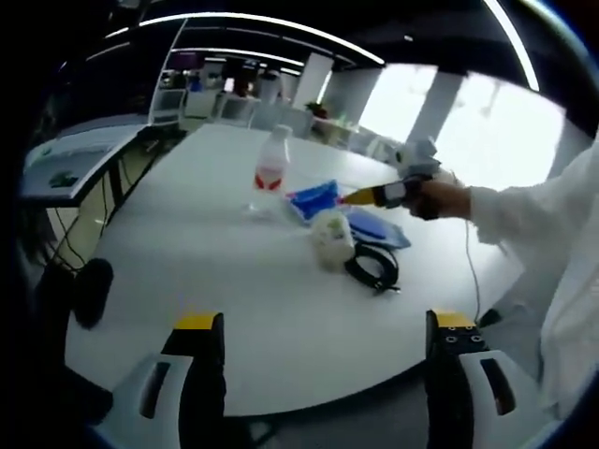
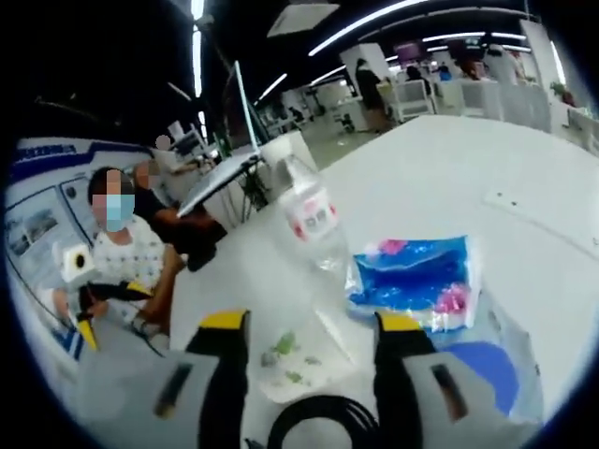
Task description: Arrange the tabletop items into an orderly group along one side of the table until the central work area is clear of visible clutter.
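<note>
Clutter sits bunched on the white table point(image 1: 234, 309). Nearest the right gripper point(image 2: 304, 341), whose jaws stand wide open and empty, a white tissue packet point(image 2: 295, 360) lies between them, with a black cable coil point(image 2: 323, 421) just below. Beyond the jaw tips stands an upright water bottle point(image 2: 307, 215), blue packets point(image 2: 416, 276) to its right. The left gripper point(image 1: 323, 332), also open and empty, hangs well back off the table edge, showing the whole cluster ahead.

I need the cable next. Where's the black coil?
In the left gripper view, the black cable coil lies right of the small white packet, below the blue pouch.
</note>
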